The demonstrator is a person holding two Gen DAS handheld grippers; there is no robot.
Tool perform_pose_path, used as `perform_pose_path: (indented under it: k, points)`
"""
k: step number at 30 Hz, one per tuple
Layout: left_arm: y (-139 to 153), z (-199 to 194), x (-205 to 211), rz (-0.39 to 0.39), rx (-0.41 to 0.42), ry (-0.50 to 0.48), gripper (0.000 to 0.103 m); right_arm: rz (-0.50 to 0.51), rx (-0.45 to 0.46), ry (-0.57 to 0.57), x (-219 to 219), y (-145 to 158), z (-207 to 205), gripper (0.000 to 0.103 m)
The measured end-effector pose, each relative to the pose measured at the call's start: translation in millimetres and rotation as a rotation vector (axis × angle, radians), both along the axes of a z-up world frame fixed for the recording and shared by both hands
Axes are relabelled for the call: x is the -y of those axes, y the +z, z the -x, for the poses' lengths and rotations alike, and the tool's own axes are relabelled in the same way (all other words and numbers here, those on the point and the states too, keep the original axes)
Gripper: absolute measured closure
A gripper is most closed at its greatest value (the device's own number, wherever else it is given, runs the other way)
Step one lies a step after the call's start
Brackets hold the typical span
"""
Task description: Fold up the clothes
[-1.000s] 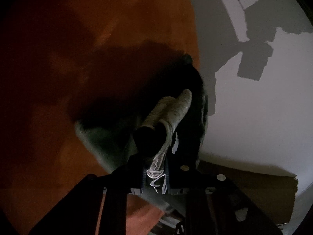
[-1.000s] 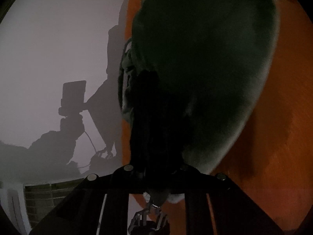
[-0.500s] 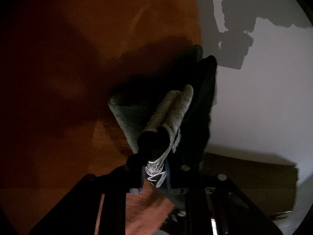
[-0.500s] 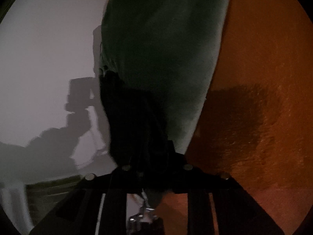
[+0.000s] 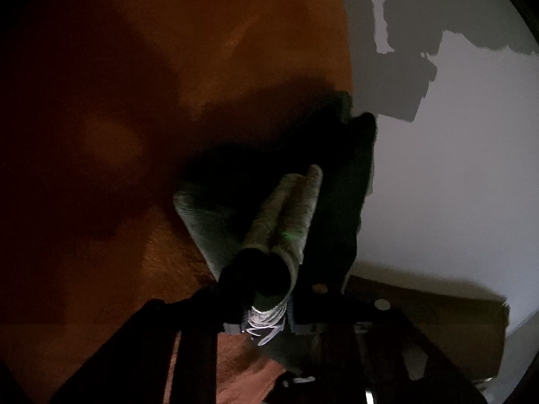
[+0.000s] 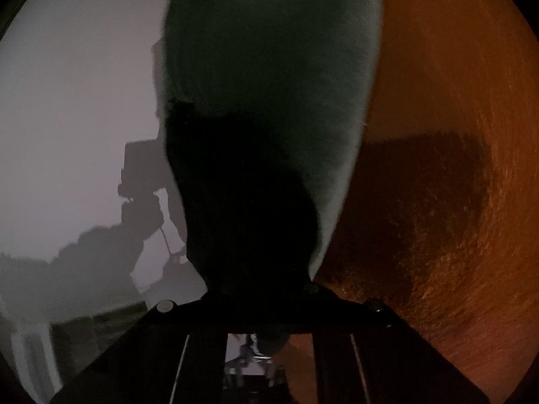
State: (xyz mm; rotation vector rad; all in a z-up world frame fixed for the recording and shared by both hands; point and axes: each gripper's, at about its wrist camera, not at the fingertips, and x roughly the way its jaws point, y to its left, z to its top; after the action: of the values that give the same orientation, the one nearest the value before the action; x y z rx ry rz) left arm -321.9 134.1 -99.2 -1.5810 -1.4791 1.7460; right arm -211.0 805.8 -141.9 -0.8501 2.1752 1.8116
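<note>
One garment only is in view, a dark green fleece-like cloth (image 6: 269, 67), and it hangs in the air between the two claws, in front of an orange surface (image 6: 454, 134) that I take for a blanket or a bed cover, with a pale wall (image 6: 74, 67) beside it. In my judgement the fold is at an early or middle step: the cloth is lifted and held at two places, but no flat, finished fold lies anywhere in these views, so the laying down and the smoothing are left to do.

In the left wrist view the garment (image 5: 215, 222) falls below and beside the fingers. The left claw (image 5: 310, 175) is closing, its pale fingers (image 5: 296, 208) nearly together, with dark cloth caught at their base. The right claw (image 6: 256, 235) is closing too, but the cloth covers its fingers fully; it seems to pinch the garment's edge.
</note>
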Motion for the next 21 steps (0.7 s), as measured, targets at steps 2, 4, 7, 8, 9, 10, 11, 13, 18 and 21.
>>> perform_pose_path:
  k: [2,4,7,8,9,10,11,13,18,21]
  points:
    - [14.4,14.7,-7.0,-0.011,0.004,-0.004,0.088,-0.014,-0.008,0.016,-0.2,18.1,3.4,0.097]
    - [39.1,31.7,-14.5,0.008,0.011,-0.021,0.089,-0.023,-0.010,0.030,-6.4,47.2,22.5,0.097]
    - [81.1,71.6,-30.9,0.034,0.046,-0.056,0.089,-0.035,-0.011,0.051,-16.0,91.4,52.5,0.097]
    - [94.8,89.8,-39.2,0.041,0.056,-0.067,0.089,-0.040,-0.009,0.060,-21.3,107.9,71.9,0.097]
    - [110.0,106.5,-46.6,0.044,0.051,-0.074,0.089,-0.043,-0.011,0.063,-29.4,116.7,86.9,0.097]
    - [127.3,125.6,-54.6,0.048,0.028,-0.082,0.089,-0.046,-0.015,0.065,-37.9,124.1,100.9,0.097]
    - [145.1,145.7,-62.8,0.052,0.001,-0.091,0.089,-0.065,-0.027,0.067,-46.1,139.0,120.5,0.097]
    - [178.7,183.5,-78.5,0.059,-0.055,-0.099,0.089,-0.106,-0.058,0.070,-55.5,173.2,165.3,0.097]
    - [246.8,215.1,-87.8,0.028,-0.202,-0.085,0.089,-0.182,-0.165,0.076,-57.4,235.1,221.2,0.097]
    - [247.7,209.8,-81.6,-0.028,-0.273,-0.083,0.089,-0.194,-0.216,0.085,-56.0,232.2,218.9,0.097]
